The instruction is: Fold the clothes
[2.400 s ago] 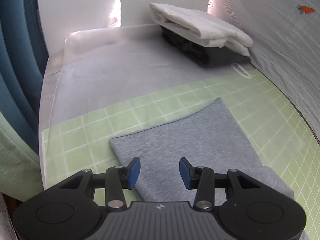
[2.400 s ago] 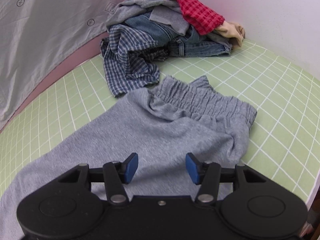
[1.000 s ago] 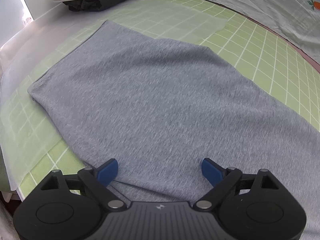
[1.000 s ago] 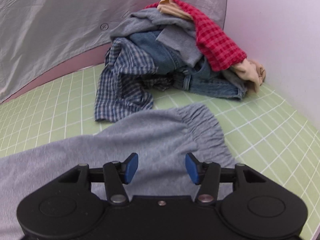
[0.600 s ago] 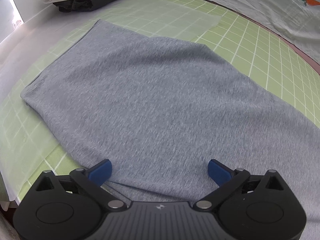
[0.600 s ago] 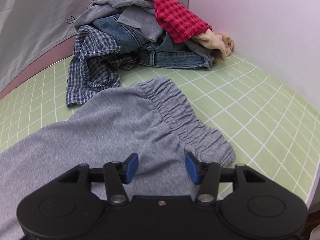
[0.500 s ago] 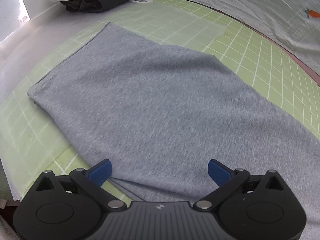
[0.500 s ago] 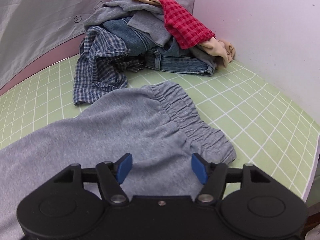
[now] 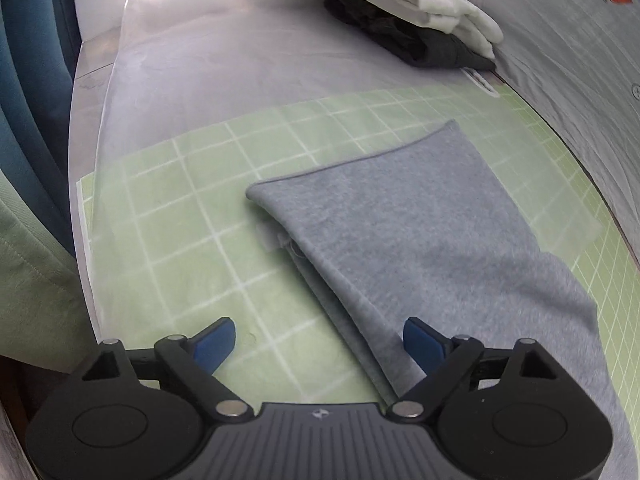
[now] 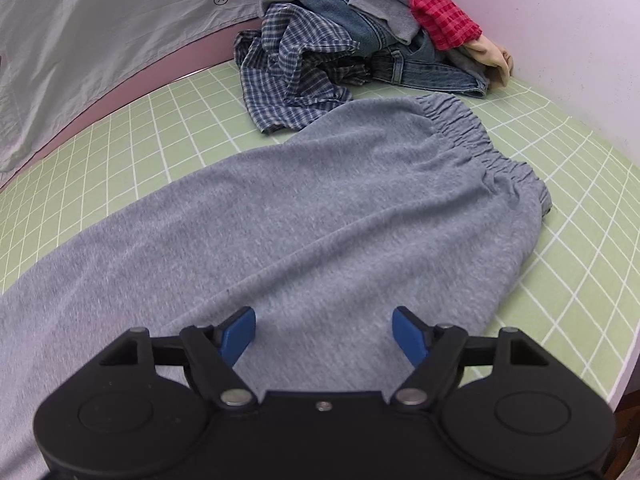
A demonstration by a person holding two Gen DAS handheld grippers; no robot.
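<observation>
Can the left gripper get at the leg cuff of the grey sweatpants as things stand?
Probably yes. The left gripper is open and holds nothing, and the cuff of the grey sweatpants lies flat ahead with nothing on it.

A green grid mat (image 9: 168,216) covers the work surface, with a clear plastic sheet (image 9: 224,60) laid over its far end. A grey cloth backdrop (image 10: 100,28) printed with small symbols hangs behind. A teal curtain (image 9: 28,92) and what may be a pale green towel (image 9: 36,300) sit at the left edge.
</observation>
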